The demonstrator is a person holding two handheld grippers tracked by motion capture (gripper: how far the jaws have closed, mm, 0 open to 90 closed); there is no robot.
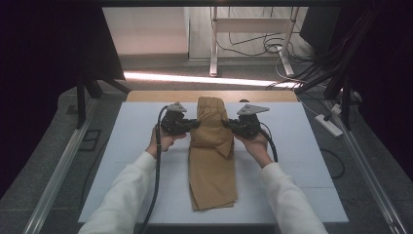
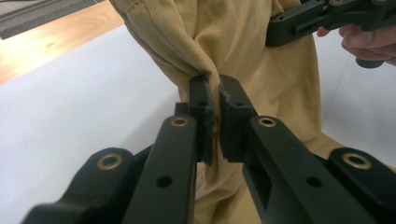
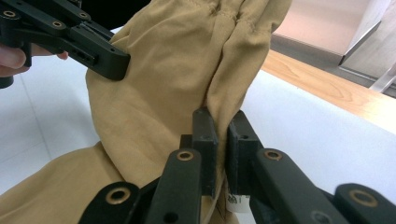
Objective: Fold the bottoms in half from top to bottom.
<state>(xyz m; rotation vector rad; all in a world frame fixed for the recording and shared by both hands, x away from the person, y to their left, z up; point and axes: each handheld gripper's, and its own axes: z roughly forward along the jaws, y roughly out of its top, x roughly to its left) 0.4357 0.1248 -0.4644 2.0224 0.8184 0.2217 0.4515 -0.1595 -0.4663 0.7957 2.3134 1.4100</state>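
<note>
White sheeting covers the desk (image 1: 131,131), a wood strip at its far edge and dim cabled floor beyond. Lengthwise along its middle lies a tan folded cloth garment (image 1: 213,170); its far end is lifted, the left gripper (image 1: 194,123) and right gripper (image 1: 225,123) each pinching a side edge (likely to fold that end over toward the person).

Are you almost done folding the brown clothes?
Partly. The tan garment already lies as a narrow, lengthwise-folded strip on the white table. Now the left gripper and right gripper pinch its far end from either side, lifted off the table. Probably left: folding that end toward the near end.
</note>
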